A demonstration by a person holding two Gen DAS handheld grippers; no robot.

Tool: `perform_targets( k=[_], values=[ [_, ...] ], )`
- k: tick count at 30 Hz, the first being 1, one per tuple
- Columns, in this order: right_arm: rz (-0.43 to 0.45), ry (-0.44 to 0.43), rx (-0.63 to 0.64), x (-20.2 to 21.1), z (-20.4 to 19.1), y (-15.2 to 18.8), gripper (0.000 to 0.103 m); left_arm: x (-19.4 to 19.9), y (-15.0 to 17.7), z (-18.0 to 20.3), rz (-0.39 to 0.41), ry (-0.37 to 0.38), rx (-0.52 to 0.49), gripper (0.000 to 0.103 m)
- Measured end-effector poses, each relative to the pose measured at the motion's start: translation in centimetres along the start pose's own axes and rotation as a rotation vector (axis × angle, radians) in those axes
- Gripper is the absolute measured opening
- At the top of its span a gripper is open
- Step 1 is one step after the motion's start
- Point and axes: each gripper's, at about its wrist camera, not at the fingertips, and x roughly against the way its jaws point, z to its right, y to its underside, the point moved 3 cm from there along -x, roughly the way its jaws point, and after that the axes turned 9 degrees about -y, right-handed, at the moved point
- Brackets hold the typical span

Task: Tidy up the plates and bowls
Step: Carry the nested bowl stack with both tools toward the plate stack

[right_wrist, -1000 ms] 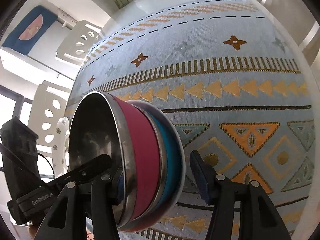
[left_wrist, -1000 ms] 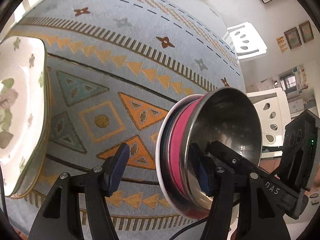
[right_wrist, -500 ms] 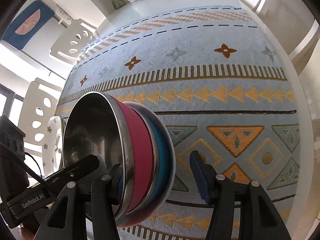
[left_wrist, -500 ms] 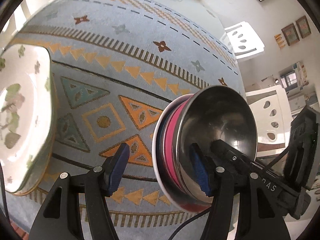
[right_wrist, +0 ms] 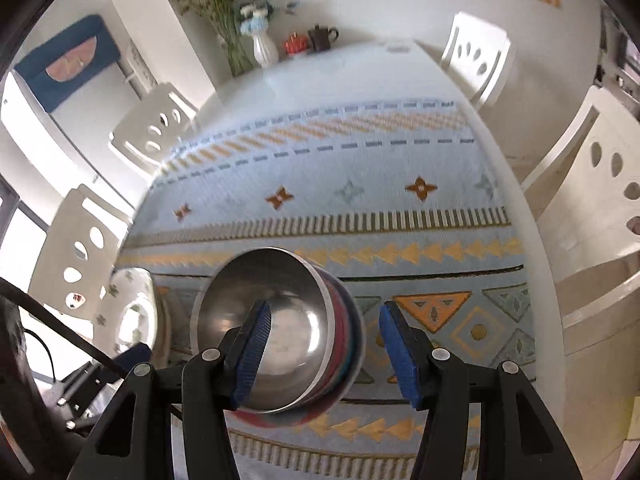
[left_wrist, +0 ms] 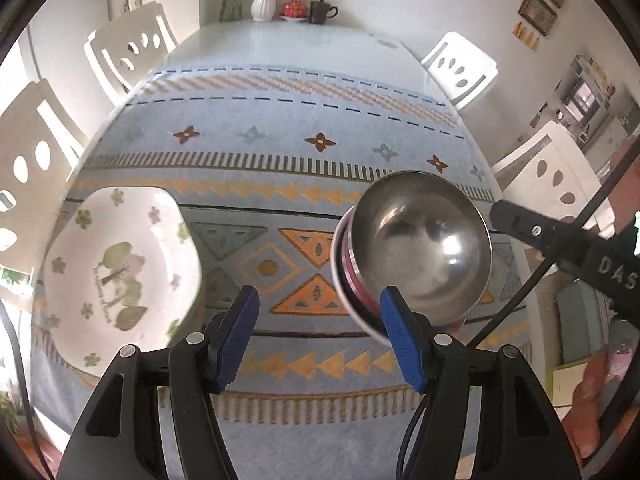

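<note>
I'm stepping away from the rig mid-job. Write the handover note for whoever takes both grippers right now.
Grippers: the left gripper is open, its jaws have just opened a little further, and nothing is between them. It hangs over the tablecloth. The right gripper is open above the bowl stack, one pad in front of the steel bowl, the other clear of the outside.
Things: the stack sits on the tablecloth with the steel bowl on top. The flowered plate lies apart, to its left.
Done: bowls nested.
Left: probably the plate. Where it belongs is not shown.
</note>
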Motion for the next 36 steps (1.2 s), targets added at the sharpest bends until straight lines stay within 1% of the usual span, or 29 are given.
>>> perform_targets(
  k=[2,4,5,6,7,8,9,11,13,16,18,20,21,22,23,24,26,27,29,31,33,34,36],
  values=[
    [0.027,0.047,0.014,0.9,-1.2,0.6,0.055,0.5,0.3,-1.1,0.014,0.000,-0.001,0.061],
    [0.049,0.133,0.039,1.7,-2.2,1.2,0.056,1.1,0.6,-2.0,0.020,0.021,0.001,0.061],
    [0.051,0.192,0.056,2.0,-2.5,1.7,0.062,1.5,0.8,-2.6,0.024,0.043,0.003,0.061],
    [0.046,0.221,0.068,2.0,-2.5,1.9,0.075,1.8,1.0,-2.8,0.027,0.059,0.005,0.062],
    [0.036,0.244,0.078,2.1,-2.5,2.1,0.080,2.2,1.1,-3.3,0.027,0.081,0.006,0.065],
    [0.026,0.271,0.084,2.3,-2.4,2.4,0.080,2.4,1.1,-3.4,0.029,0.095,0.010,0.066],
    [0.022,0.280,0.085,2.5,-2.2,2.5,0.080,2.7,1.2,-3.7,0.033,0.108,0.014,0.067],
    [0.037,0.277,0.076,3.4,-2.0,2.7,0.080,3.0,1.2,-3.9,0.026,0.124,0.012,0.067],
    [0.056,0.258,0.053,4.4,-1.8,2.7,0.080,3.0,1.1,-3.6,0.008,0.142,0.009,0.067],
    [0.036,0.182,0.005,4.6,-1.2,2.3,0.080,3.2,0.6,-3.1,-0.003,0.173,0.020,0.067],
    [0.033,0.141,-0.006,4.3,-0.9,2.0,0.080,2.7,-0.1,-2.5,-0.023,0.199,0.030,0.067],
    [0.012,0.079,-0.015,3.3,-0.5,1.4,0.080,1.5,-0.5,-1.8,-0.077,0.227,0.061,0.067],
    [0.002,0.069,-0.021,2.8,-0.3,1.3,0.080,0.8,-0.7,-1.5,-0.105,0.248,0.083,0.067],
    [-0.018,0.067,-0.024,2.1,0.1,1.0,0.080,0.0,-0.8,-1.0,-0.130,0.294,0.104,0.067],
    [-0.049,0.062,-0.015,1.1,0.4,0.7,0.080,-0.5,-0.7,-0.6,-0.146,0.321,0.120,0.067],
    [-0.082,0.057,-0.005,0.1,0.9,0.5,0.080,-1.2,-0.7,-0.3,-0.161,0.322,0.139,0.067],
    [-0.138,0.033,0.003,-1.7,2.0,0.3,0.080,-3.1,-0.6,0.1,-0.193,0.279,0.201,0.067],
    [-0.170,0.007,0.001,-2.7,2.8,0.2,0.080,-3.7,-0.5,0.2,-0.200,0.270,0.224,0.067],
    [-0.203,-0.006,0.006,-4.1,3.7,0.1,0.080,-5.2,-0.2,0.3,-0.224,0.242,0.271,0.067],
    [-0.246,-0.055,-0.001,-5.7,4.5,0.0,0.080,-6.1,0.0,0.6,-0.238,0.229,0.292,0.067],
    [-0.293,-0.136,-0.023,-7.3,4.8,-0.1,0.080,-6.9,0.2,0.8,-0.234,0.196,0.312,0.067],
    [-0.315,-0.161,-0.031,-8.0,4.8,-0.2,0.080,-7.3,0.1,0.8,-0.234,0.185,0.321,0.066],
    [-0.348,-0.181,-0.036,-9.4,5.0,-0.2,0.079,-8.1,0.0,0.9,-0.245,0.179,0.341,0.065]
  ],
)
